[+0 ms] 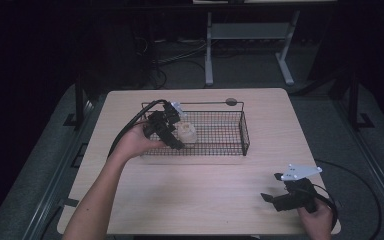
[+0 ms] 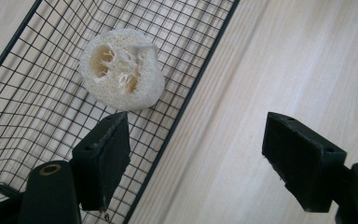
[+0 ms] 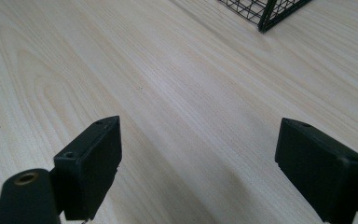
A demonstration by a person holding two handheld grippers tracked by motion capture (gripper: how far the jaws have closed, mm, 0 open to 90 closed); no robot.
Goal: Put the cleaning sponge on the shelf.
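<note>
A pale loofah piece (image 1: 186, 132) lies inside the black wire basket (image 1: 244, 133) near its left end. My left gripper (image 1: 172, 132) hovers over that end, just left of the loofah. In the left gripper view the loofah (image 2: 121, 70) rests on the mesh ahead of the open jaws of my left gripper (image 2: 200, 158), untouched. One jaw is over the basket (image 2: 185, 101) and the other over bare wood. My right gripper (image 1: 273, 186) sits low at the table's front right. Seen in its own view, my right gripper (image 3: 198, 163) is open over bare tabletop.
The light wooden table (image 1: 215, 200) has bare wood in front of the basket. A basket corner (image 3: 265, 11) shows far ahead in the right gripper view. A round grey disc (image 1: 231, 102) sits at the table's back edge. A cable (image 1: 355, 175) loops off the right side.
</note>
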